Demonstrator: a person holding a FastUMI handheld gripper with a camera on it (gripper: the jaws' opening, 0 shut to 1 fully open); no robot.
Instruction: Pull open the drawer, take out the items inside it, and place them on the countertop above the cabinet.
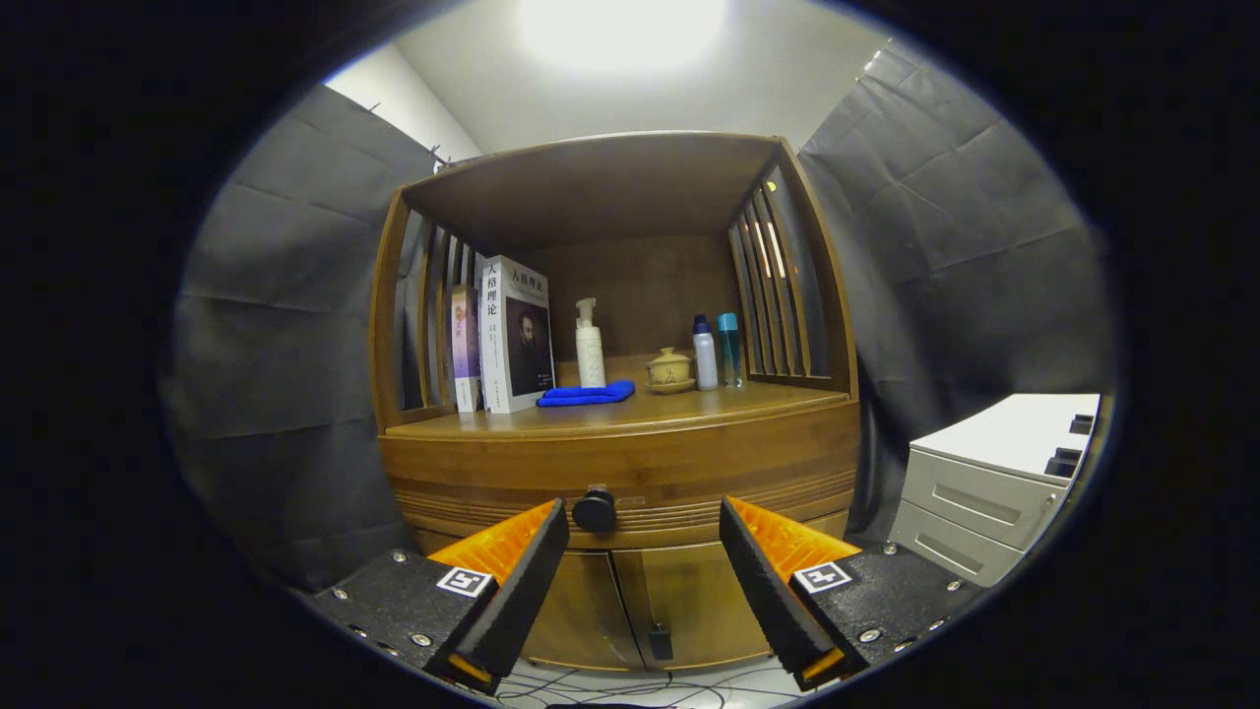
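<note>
Drawer (620, 471) sits shut in the wooden cabinet (837, 295), just under the countertop (689, 406), its dark knob (595, 510) a little ahead of the gripper (645, 527) and nearer its left finger. The fingers are spread wide, holding nothing. On the countertop stand books (512, 335), a blue cloth (588, 395), a pump bottle (590, 345), a small lidded cup (668, 369) and two bottles (716, 351).
</note>
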